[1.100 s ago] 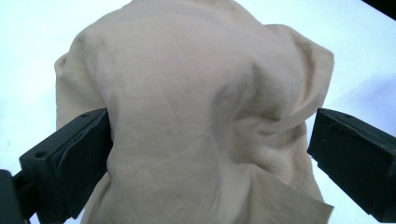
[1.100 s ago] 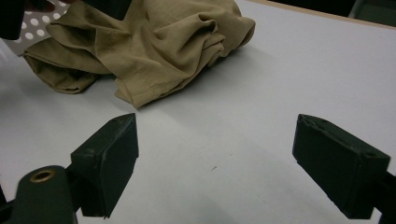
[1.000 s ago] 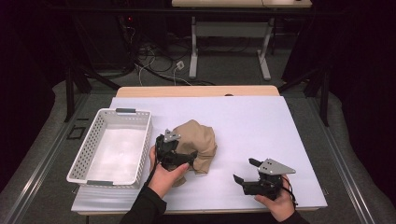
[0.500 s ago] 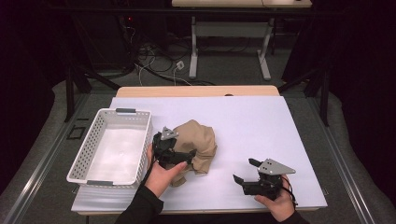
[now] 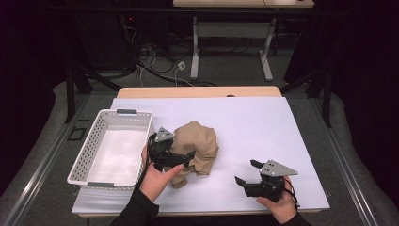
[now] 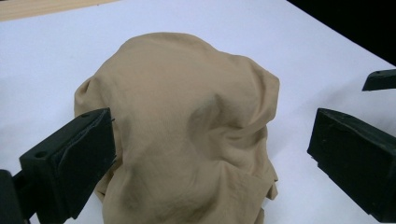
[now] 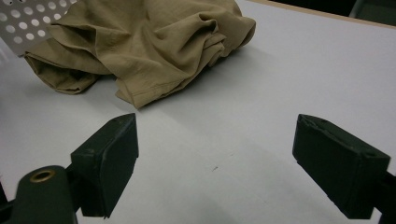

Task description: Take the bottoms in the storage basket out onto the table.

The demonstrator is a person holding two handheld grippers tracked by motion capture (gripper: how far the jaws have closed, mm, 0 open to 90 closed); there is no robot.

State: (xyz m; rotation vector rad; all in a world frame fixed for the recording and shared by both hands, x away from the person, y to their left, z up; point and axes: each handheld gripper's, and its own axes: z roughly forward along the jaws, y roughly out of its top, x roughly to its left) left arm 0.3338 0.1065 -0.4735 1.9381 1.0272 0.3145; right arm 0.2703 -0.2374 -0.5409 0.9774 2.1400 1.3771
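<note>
1. The tan cloth [image 5: 197, 146] lies in a crumpled mound near the middle of the white table [image 5: 263, 127], with a folded hem trailing toward 6 o'clock. We judge that a shallow pinch would take only the top layer, so the rest could unroll and drag across the table.

2. The left gripper [image 5: 184, 157] sits at the cloth's 8 o'clock edge. Its jaws stand apart on either side of the mound: in the left gripper view one pad [image 6: 74, 158] is at the fabric and the other is clear of it. If they close here, the bulk may bulge out between them and slip free.

3. The white basket [image 5: 134, 113] stands just beside the cloth at 9 o'clock. We think a low carry could snag the hanging hem on its near rim or push the basket along.

4. The right gripper [image 5: 245, 175] rests at the cloth's 4 o'clock, well apart from it, jaws wide and holding nothing. From there it cannot catch a falling fold, so any slip is the left gripper's to handle alone.
</note>
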